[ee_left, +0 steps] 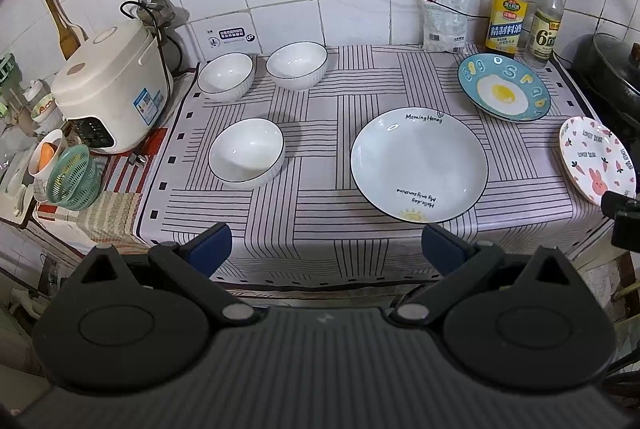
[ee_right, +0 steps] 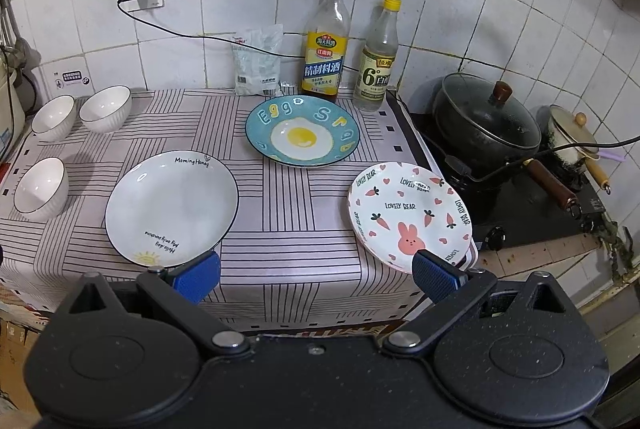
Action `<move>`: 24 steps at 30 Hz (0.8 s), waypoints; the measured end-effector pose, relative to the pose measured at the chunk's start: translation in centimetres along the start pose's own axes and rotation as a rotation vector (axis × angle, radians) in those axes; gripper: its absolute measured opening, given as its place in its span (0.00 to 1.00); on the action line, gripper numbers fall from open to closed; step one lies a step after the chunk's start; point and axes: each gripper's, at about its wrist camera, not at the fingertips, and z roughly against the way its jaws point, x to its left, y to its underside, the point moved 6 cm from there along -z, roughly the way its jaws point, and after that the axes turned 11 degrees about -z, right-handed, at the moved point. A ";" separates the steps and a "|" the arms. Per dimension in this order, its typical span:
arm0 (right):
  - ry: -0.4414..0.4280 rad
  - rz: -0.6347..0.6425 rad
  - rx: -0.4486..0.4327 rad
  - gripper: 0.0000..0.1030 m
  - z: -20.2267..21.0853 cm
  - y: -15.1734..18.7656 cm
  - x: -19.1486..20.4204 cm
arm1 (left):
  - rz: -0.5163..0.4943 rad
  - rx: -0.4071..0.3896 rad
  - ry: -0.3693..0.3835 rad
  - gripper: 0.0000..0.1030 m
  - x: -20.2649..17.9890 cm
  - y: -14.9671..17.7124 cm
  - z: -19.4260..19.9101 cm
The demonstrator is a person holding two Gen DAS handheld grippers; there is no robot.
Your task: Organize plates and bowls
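Observation:
Three white ribbed bowls stand on the striped cloth: one near the front left point(ee_left: 247, 152) point(ee_right: 40, 187) and two at the back point(ee_left: 226, 77) point(ee_left: 297, 65) point(ee_right: 53, 117) point(ee_right: 106, 108). A large white plate point(ee_left: 419, 163) point(ee_right: 171, 207) lies in the middle. Behind it rests a blue egg plate point(ee_left: 504, 91) point(ee_right: 303, 131). A pink rabbit plate point(ee_left: 596, 159) point(ee_right: 410, 213) overhangs the right edge. My left gripper point(ee_left: 326, 249) hovers open before the table's front edge. My right gripper point(ee_right: 316, 275) is open, its right finger just in front of the rabbit plate.
A rice cooker point(ee_left: 110, 91) and a green basket point(ee_left: 74, 177) stand to the left. Two bottles point(ee_right: 325, 43) point(ee_right: 378, 57) and a white packet point(ee_right: 258, 61) line the tiled back wall, under a black cable. To the right a stove carries a lidded black pot point(ee_right: 486, 121).

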 end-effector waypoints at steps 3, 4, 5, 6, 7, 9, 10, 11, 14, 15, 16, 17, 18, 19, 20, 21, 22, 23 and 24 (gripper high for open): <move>0.007 0.001 -0.003 1.00 0.0 0.0 0.2 | 0.001 0.000 0.000 1.00 -0.1 0.0 0.0; 0.009 0.000 -0.003 1.00 0.1 0.0 0.3 | 0.001 0.000 0.001 1.00 -0.1 0.0 0.0; 0.010 -0.001 -0.003 1.00 0.1 0.0 0.3 | 0.001 0.000 0.001 1.00 -0.1 -0.1 0.0; 0.010 -0.002 -0.003 1.00 0.1 0.0 0.3 | 0.001 -0.001 0.002 1.00 -0.1 0.0 0.0; 0.012 -0.002 -0.003 1.00 0.1 0.0 0.2 | 0.001 0.000 0.002 1.00 -0.1 0.0 0.0; 0.015 -0.002 -0.004 1.00 0.2 0.0 0.2 | 0.001 -0.002 0.004 1.00 -0.1 0.0 0.0; 0.015 -0.002 -0.004 1.00 0.2 0.0 0.2 | 0.000 -0.004 0.005 1.00 -0.1 -0.1 0.1; 0.015 -0.002 -0.004 1.00 0.2 -0.1 0.2 | 0.000 -0.006 0.006 1.00 -0.1 -0.1 0.2; 0.017 -0.003 -0.007 1.00 0.2 0.0 0.0 | -0.004 -0.011 0.009 1.00 -0.1 -0.2 0.3; 0.019 -0.002 -0.007 1.00 0.2 0.0 -0.1 | -0.005 -0.014 0.010 1.00 -0.1 -0.2 0.4; 0.022 -0.001 -0.007 1.00 0.2 -0.1 -0.1 | -0.006 -0.015 0.011 1.00 0.0 -0.2 0.4; 0.022 0.000 -0.007 1.00 0.1 -0.1 -0.2 | -0.006 -0.015 0.011 1.00 0.0 -0.2 0.4; 0.023 -0.001 -0.007 1.00 0.1 -0.1 -0.2 | -0.006 -0.015 0.012 1.00 0.0 -0.2 0.4; 0.023 -0.002 -0.007 1.00 0.1 -0.1 -0.1 | -0.007 -0.015 0.013 1.00 0.0 -0.2 0.5; 0.023 -0.003 -0.007 1.00 0.1 -0.1 -0.1 | -0.008 -0.014 0.014 1.00 0.1 -0.2 0.5; 0.023 -0.003 -0.008 1.00 0.1 -0.1 -0.1 | -0.009 -0.014 0.014 1.00 0.1 -0.2 0.5; 0.022 -0.002 -0.009 1.00 0.1 -0.1 -0.1 | -0.011 -0.014 0.016 1.00 0.1 -0.2 0.5; 0.022 -0.002 -0.009 1.00 0.2 0.0 0.0 | -0.012 -0.014 0.017 1.00 0.1 -0.2 0.5; 0.022 -0.002 -0.009 1.00 0.2 0.0 0.0 | -0.013 -0.014 0.019 1.00 0.1 -0.2 0.5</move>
